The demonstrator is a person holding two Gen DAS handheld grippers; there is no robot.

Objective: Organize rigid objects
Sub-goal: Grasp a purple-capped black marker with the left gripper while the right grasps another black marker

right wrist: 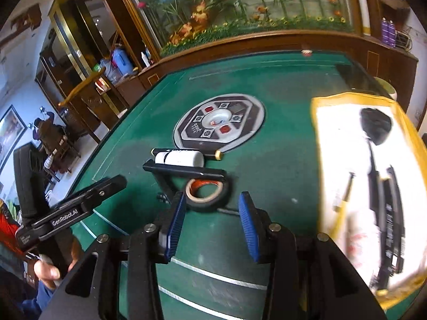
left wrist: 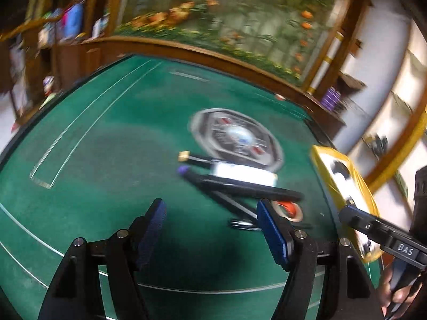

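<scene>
A small heap lies on the green table (right wrist: 280, 160): a white cylinder (right wrist: 181, 158), a black pen with a gold cap (right wrist: 217, 155), a long black stick (right wrist: 184, 172) and a black roll of tape (right wrist: 206, 194) with an orange core. My right gripper (right wrist: 212, 213) is open just short of the tape roll, its blue pads touching nothing. My left gripper (left wrist: 213, 229) is open wider over bare felt, left of the blurred heap, where the white cylinder (left wrist: 245, 173) and tape roll (left wrist: 288, 209) show. Nothing sits between its fingers.
A yellow-rimmed box (right wrist: 320, 133) with a white inside holds several black items at the right. A round control panel (right wrist: 218, 120) is set into the table's middle. Wooden cabinets and a flower mural stand behind. A hand (right wrist: 45, 272) grips the left tool's handle.
</scene>
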